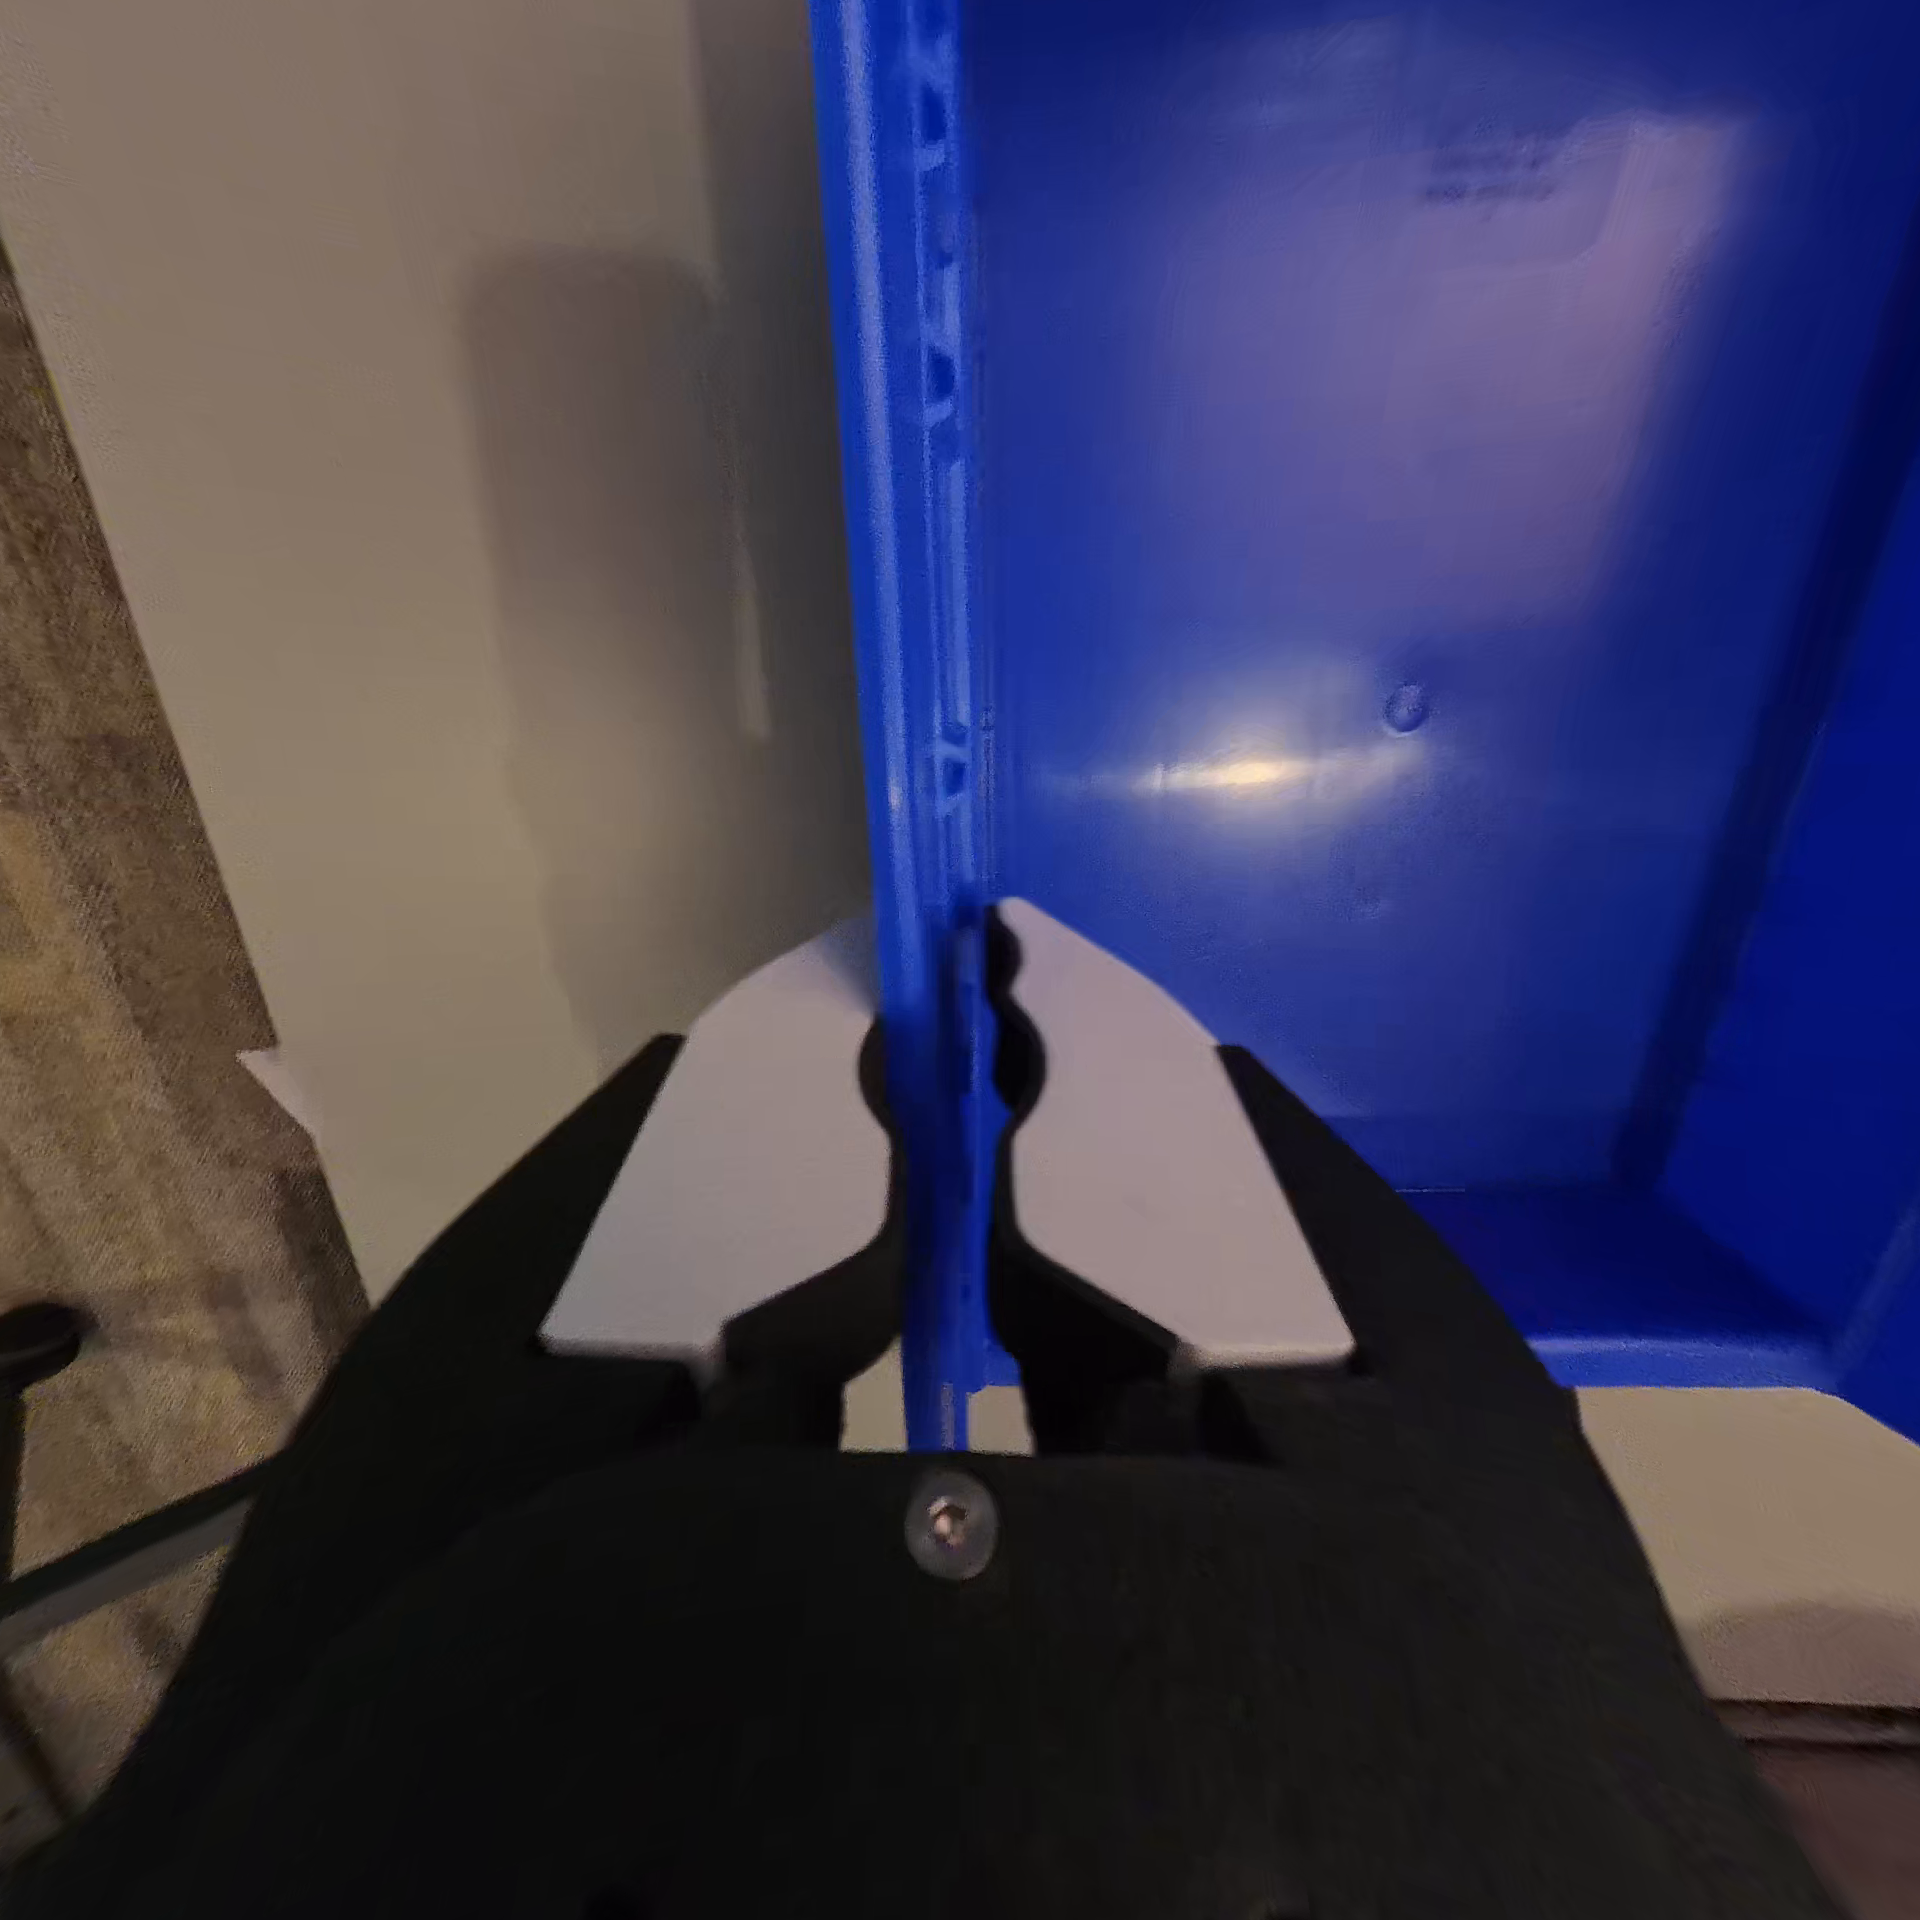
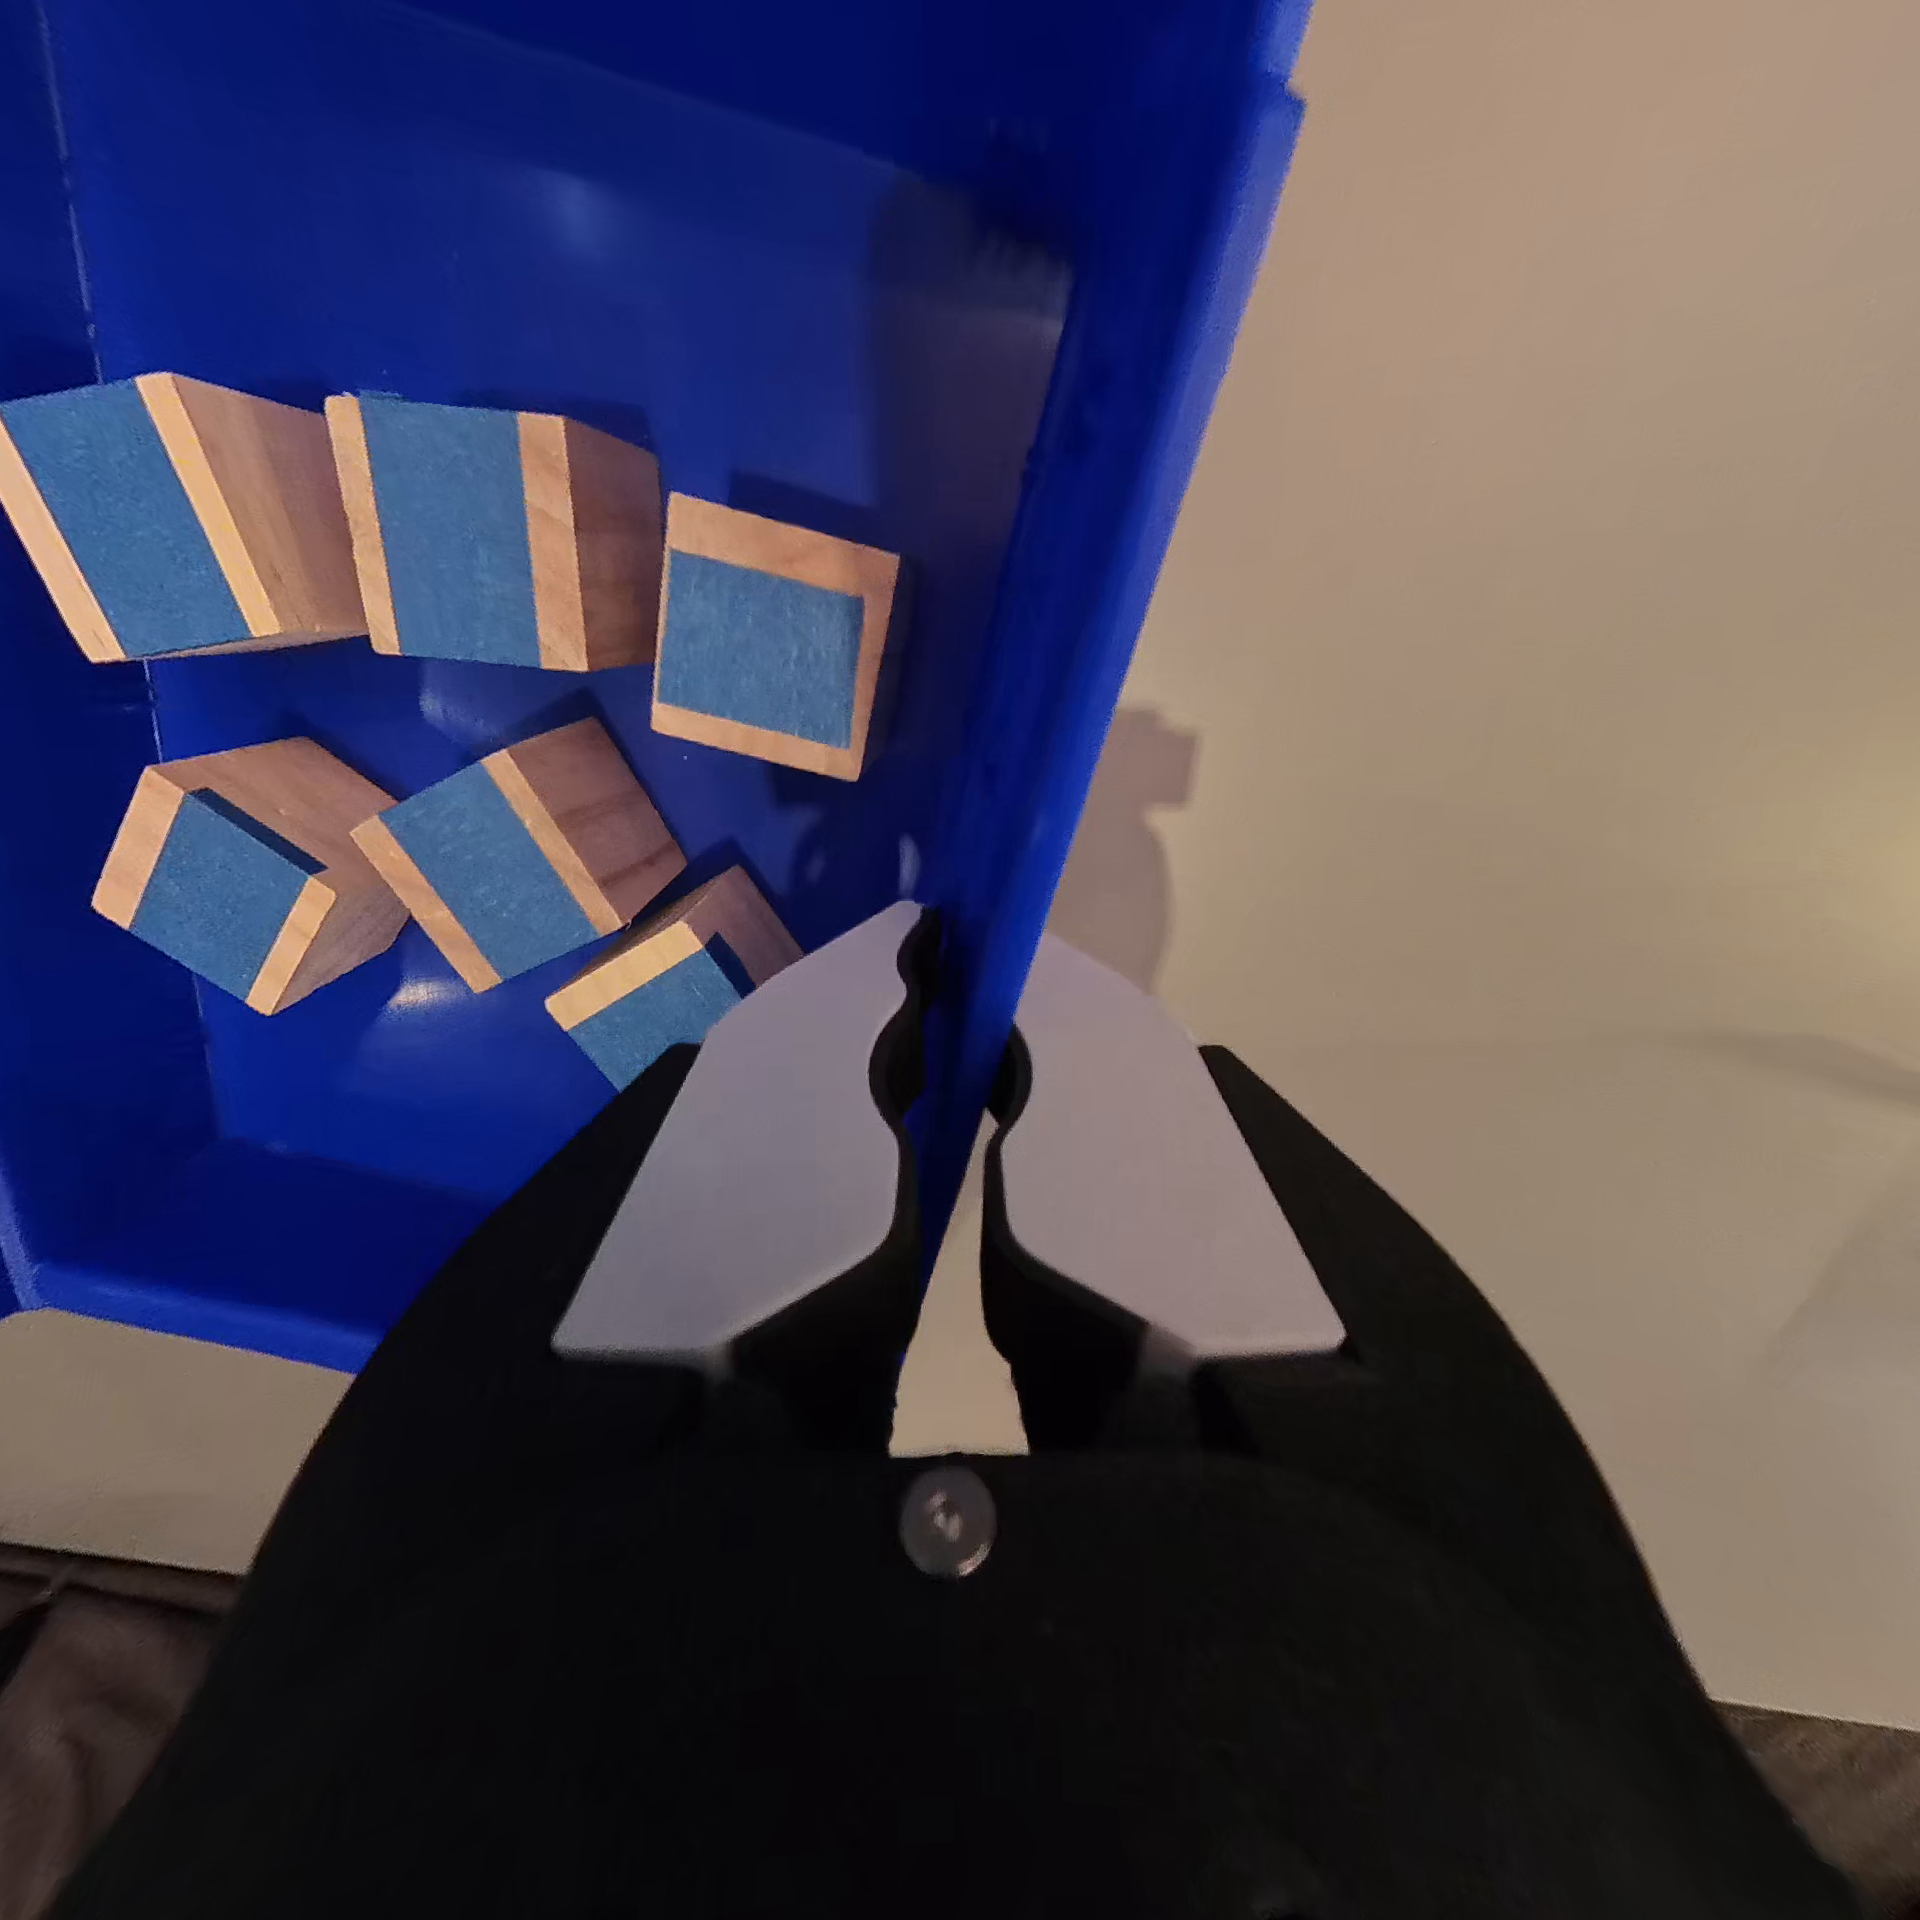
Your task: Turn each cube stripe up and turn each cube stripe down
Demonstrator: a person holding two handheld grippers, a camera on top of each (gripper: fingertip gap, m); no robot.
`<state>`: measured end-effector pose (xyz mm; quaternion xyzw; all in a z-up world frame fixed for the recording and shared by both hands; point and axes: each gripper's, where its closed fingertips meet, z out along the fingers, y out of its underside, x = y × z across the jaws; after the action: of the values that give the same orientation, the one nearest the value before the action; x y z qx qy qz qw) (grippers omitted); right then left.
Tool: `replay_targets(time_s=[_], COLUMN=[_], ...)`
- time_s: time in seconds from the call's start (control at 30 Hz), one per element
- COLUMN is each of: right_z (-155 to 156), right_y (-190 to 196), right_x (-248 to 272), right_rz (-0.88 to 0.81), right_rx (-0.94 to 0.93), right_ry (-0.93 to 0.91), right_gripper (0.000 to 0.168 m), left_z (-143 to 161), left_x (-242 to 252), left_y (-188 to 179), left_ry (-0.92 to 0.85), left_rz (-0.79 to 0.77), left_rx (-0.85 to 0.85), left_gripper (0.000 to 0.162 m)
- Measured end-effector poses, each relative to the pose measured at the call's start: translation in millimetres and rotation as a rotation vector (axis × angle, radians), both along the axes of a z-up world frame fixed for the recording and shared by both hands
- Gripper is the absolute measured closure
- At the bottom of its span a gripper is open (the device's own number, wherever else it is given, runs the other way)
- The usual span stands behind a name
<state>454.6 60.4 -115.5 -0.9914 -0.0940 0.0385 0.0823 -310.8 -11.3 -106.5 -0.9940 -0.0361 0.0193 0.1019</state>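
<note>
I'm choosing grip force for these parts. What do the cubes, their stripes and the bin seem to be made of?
Cubes: apparently unfinished pale wood, with visible grain on the bare sides. Stripes: matte blue, fibrous-looking, probably tape or felt; unclear which. Bin: glossy blue moulded plastic, judging by its highlights and ribbed rim.

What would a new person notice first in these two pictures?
First, the bright blue bin, which fills much of both views on a pale table. Next, six wooden cubes with blue stripes facing the camera, clustered inside the bin in the right wrist view. Then each claw, left and right, shut on a side wall of the bin.
</note>
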Motion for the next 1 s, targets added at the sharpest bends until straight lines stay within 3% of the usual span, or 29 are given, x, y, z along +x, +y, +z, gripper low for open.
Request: replay_targets(time_s=[0.13, 0.27, 0.63, 1.0], right_z=[0, 0, 0, -12], right_y=[-3, -7, 1, -18], right_x=[-15, -38, -99, -125], right_rz=[-0.027, 0.004, 0.077, 0.198], right_rx=[-0.032, -0.057, -0.013, -0.112], right_ry=[0.021, 0.037, 0.018, 0.026], right_gripper=[0.162, 0.161, 0.162, 0.154], left_z=[0, -1, -2, -3], left_x=[30, 62, 193, 224], left_y=[2, 11, 21, 4], left_ry=[-0.150, -0.062, -0.049, -0.015], left_rz=[-0.022, -0.114, -0.434, -0.493], left_rx=[-0.019, -0.062, -0.084, -0.140], left_gripper=[0.158, 0.158, 0.154, 0.149])
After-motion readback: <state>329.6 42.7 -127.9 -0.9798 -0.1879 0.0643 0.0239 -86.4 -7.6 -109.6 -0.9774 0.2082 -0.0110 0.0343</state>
